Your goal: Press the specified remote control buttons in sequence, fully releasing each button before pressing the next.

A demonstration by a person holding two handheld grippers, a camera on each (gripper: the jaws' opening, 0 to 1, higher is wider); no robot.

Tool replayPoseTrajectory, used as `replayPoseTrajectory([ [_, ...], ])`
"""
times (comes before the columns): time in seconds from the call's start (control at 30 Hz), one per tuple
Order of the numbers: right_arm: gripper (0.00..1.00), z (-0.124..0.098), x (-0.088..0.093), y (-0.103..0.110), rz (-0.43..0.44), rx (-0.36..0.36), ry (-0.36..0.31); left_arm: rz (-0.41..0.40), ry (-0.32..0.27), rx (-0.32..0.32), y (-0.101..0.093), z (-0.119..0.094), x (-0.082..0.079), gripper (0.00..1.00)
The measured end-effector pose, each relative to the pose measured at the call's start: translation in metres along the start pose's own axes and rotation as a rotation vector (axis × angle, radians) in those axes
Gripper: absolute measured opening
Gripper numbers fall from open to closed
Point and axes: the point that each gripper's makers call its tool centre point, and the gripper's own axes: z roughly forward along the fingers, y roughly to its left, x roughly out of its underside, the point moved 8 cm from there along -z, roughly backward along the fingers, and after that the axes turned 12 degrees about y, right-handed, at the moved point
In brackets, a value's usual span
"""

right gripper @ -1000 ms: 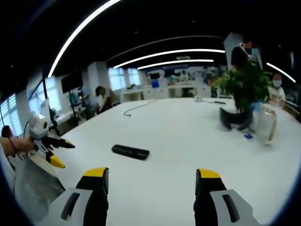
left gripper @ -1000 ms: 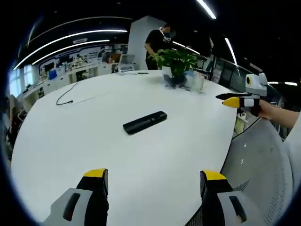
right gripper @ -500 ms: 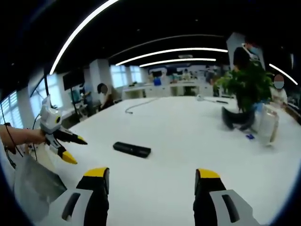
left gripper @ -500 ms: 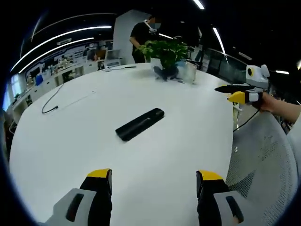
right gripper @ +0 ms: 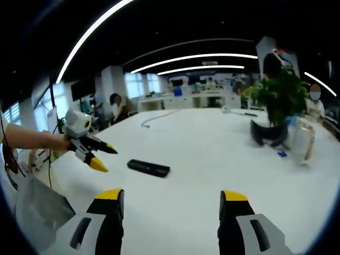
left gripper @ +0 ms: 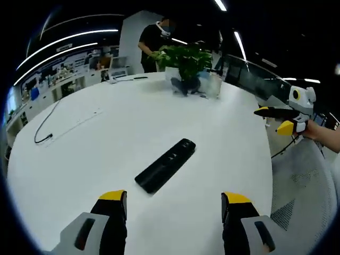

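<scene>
1. Remote control [left gripper: 165, 166] lies flat on the white table [left gripper: 79, 143], a long black bar set at a slant, bare tabletop on every side of it; in the right gripper view the remote control [right gripper: 148, 168] sits just beyond the yellow tips of the left gripper [right gripper: 97, 155].
2. Judging from the task, the step in hand is the approach to the first button. It would go best with one jaw tip brought down squarely on a single key, pressed, then lifted fully clear before the next key, without sliding the remote.
3. Button markings on the remote are too small to read, so the target key cannot be told.
4. Left gripper [left gripper: 172, 204] hangs over the table on the near side of the remote, jaws spread wide, holding nothing and touching nothing.
5. Right gripper [right gripper: 169, 201] is likewise spread wide and empty, well apart from the remote; it appears off the table's edge as right gripper [left gripper: 280, 119].
6. Potted plant [left gripper: 183, 66] stands far beyond the remote.
</scene>
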Motion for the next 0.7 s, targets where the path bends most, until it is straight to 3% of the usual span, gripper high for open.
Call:
replayPoseTrajectory([
  [0.13, 0.71, -0.001, 0.000, -0.002, 0.015, 0.000, 0.002, 0.021, 0.037, 0.006, 0.009, 0.012, -0.012, 0.75],
  [0.2, 0.70, -0.002, -0.001, -0.003, 0.018, 0.000, -0.006, -0.015, 0.073, 0.013, 0.015, 0.020, -0.015, 0.74],
  [0.43, 0.69, -0.004, -0.001, -0.005, 0.030, 0.002, -0.019, -0.069, 0.098, 0.017, 0.026, 0.036, -0.028, 0.75],
  [0.5, 0.69, -0.004, -0.001, -0.006, 0.033, 0.001, -0.023, -0.048, 0.119, 0.016, 0.026, 0.039, -0.031, 0.75],
  [0.7, 0.65, -0.006, -0.002, -0.009, 0.065, -0.007, -0.043, 0.147, 0.212, -0.036, 0.028, 0.051, -0.038, 0.73],
])
